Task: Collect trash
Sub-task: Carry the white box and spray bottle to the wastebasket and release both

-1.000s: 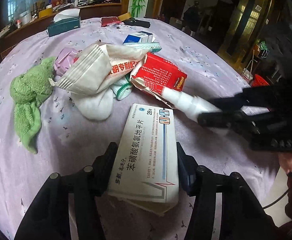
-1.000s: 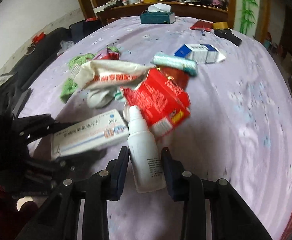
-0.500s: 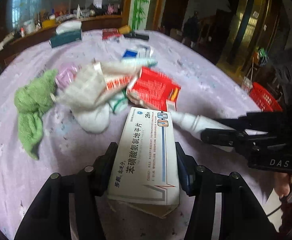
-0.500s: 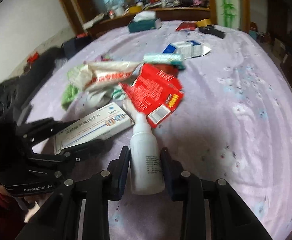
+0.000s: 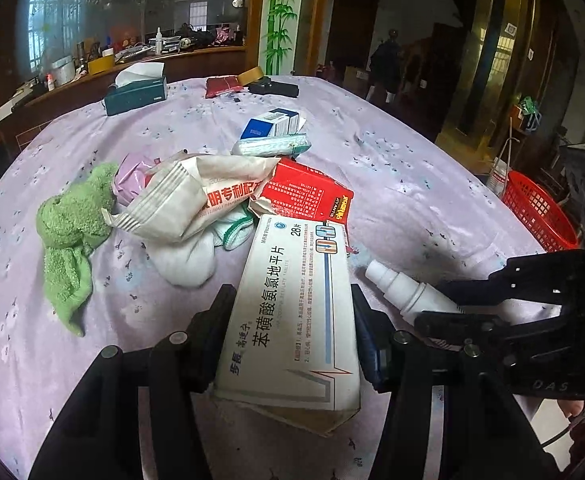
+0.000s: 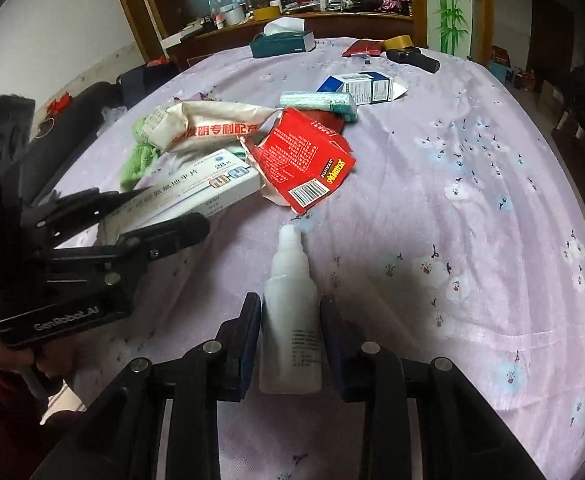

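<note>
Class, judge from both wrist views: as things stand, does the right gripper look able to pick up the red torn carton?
Probably not yet. The right gripper is shut on the white spray bottle, so its jaws are occupied. The red carton lies just ahead, unobstructed.

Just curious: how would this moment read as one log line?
left claw: shut on white medicine box | right claw: shut on white spray bottle | red basket: off-table

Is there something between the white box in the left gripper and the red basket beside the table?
Yes. The right gripper, shut on the white spray bottle, sits between the white box and the red basket. Otherwise only bare tablecloth shows there.
</note>
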### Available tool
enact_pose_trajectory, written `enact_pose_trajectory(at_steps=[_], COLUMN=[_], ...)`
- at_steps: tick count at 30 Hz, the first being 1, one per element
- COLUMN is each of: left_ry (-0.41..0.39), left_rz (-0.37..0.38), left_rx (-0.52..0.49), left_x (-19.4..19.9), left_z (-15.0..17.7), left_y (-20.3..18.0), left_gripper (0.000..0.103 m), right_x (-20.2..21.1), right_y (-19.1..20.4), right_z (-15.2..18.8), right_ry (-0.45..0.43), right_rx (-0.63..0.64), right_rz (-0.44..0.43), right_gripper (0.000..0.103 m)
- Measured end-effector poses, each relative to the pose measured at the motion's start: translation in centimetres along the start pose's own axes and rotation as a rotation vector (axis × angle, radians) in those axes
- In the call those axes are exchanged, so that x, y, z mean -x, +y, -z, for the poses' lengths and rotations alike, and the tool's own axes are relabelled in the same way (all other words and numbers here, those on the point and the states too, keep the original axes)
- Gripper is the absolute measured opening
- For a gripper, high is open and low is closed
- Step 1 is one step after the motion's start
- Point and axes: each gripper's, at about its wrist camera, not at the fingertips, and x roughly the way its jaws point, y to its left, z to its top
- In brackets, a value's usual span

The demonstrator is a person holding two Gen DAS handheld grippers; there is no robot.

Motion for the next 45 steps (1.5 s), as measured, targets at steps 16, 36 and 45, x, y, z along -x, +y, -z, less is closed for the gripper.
enact_pose_trajectory(at_steps=[16,36,45], left_ry=[-0.059,-0.081,-0.060], left_rz=[-0.005,0.108,0.126], left_rx=[-0.036,-0.182,-0.221], left_x=[1.0,-0.5,-1.8], left_z=[-1.1,-5.8,-5.8], left_y=[-1.8,-11.1,-13.5], left_gripper=[0.054,0.054,0.054], right_x=[1.4,9.9,11.0], right_y=[-1.0,-9.4,-11.6], right_z=[0.0,1.8,3.5], right_ry=[-0.090,-0.250,-0.254], right_rx=[-0.052,-0.238,-0.275], right_rz=[0.129,0.273,0.302], right_gripper=[0.032,0.032,0.032])
